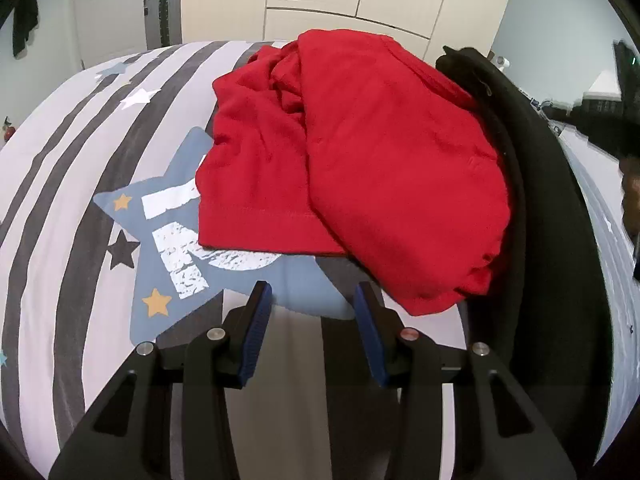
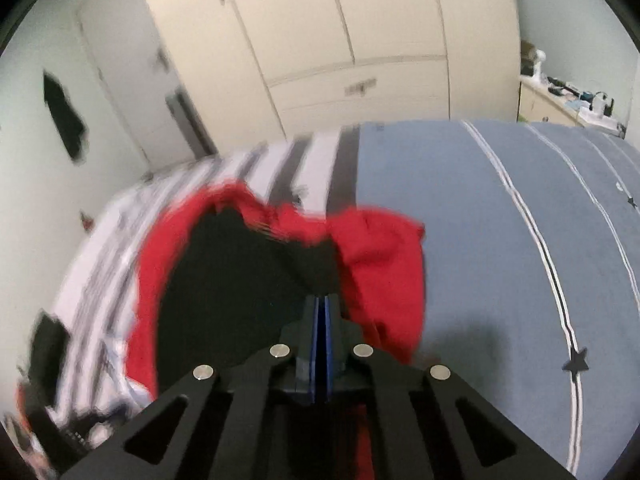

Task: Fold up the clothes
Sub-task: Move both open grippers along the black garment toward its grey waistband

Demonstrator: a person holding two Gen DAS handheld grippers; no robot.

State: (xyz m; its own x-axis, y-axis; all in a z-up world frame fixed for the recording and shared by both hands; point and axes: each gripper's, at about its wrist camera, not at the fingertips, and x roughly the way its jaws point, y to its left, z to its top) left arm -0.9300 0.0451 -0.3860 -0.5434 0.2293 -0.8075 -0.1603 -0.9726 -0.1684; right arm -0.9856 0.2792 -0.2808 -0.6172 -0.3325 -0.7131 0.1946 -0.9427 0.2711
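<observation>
The red garment (image 1: pixel 352 168) lies half folded on the bed, one layer turned over the other, its stitched hem facing my left gripper (image 1: pixel 312 300). It covers part of the big blue star (image 1: pixel 168 216) printed on the striped duvet cover (image 1: pixel 60 184). Along its right edge a black garment (image 1: pixel 540 208) curves up beside it, touching the red cloth.

My left gripper hangs just short of the hem with its blue pads (image 1: pixel 256 332) apart and nothing between them, only bedding below.

My right gripper (image 2: pixel 321 308) has its pads pressed together on a peak of the black garment (image 2: pixel 224 288), which rises in a fold to the tips (this view is smeared, so the pinched edge itself is hard to make out). Red cloth (image 2: pixel 380 264) rings the black one on both sides. To the right stretches the plain blue part of the bedding (image 2: pixel 480 240), with thin white lines and a small dark star (image 2: pixel 576 362), and cream wardrobe doors (image 2: pixel 320 32) stand behind the bed
</observation>
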